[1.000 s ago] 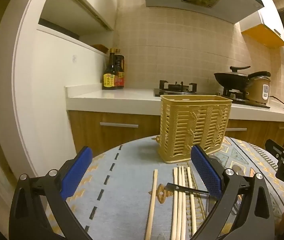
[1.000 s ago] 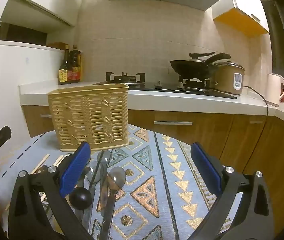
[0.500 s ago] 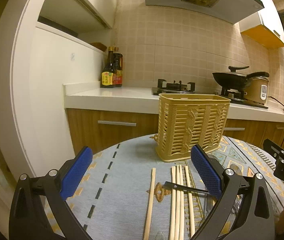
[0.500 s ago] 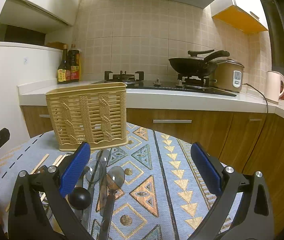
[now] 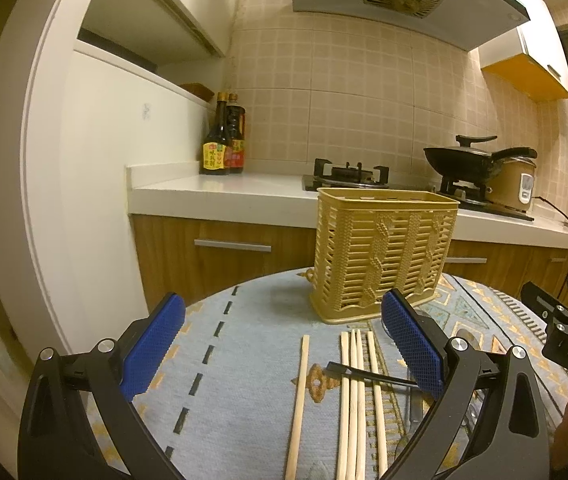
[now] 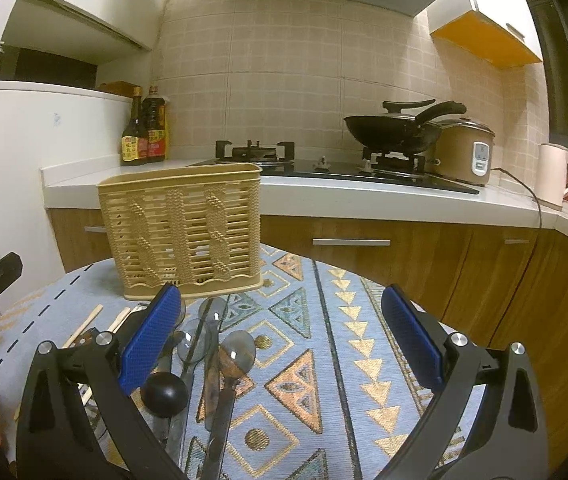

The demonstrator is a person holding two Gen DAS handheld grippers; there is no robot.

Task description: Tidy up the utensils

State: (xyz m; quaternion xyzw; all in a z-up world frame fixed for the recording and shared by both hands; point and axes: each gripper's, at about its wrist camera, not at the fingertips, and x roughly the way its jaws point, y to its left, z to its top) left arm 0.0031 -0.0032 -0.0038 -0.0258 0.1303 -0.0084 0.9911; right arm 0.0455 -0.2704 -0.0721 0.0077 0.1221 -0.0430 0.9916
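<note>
A tan slatted utensil basket [image 5: 381, 254] stands upright on the patterned tablecloth; it also shows in the right wrist view [image 6: 182, 230]. Several wooden chopsticks [image 5: 353, 396] lie in front of it, one [image 5: 299, 400] apart to the left, with a thin black utensil [image 5: 367, 374] across them. Several spoons [image 6: 220, 360] and a black round-ended utensil [image 6: 164, 394] lie under my right gripper's left finger. My left gripper [image 5: 282, 350] is open and empty above the chopsticks. My right gripper [image 6: 282, 344] is open and empty, right of the spoons.
The round table [image 6: 363, 340] has a blue patterned cloth. Behind it runs a kitchen counter [image 5: 224, 196] with sauce bottles [image 5: 224, 146], a gas stove [image 6: 256, 152], a wok [image 6: 399, 128], a rice cooker [image 6: 463, 156] and a kettle [image 6: 555, 176]. The right gripper shows at the left view's right edge [image 5: 563, 332].
Both grippers have drawn back and risen slightly, so the basket sits a little farther off. Both stay open. The utensils have not moved.
</note>
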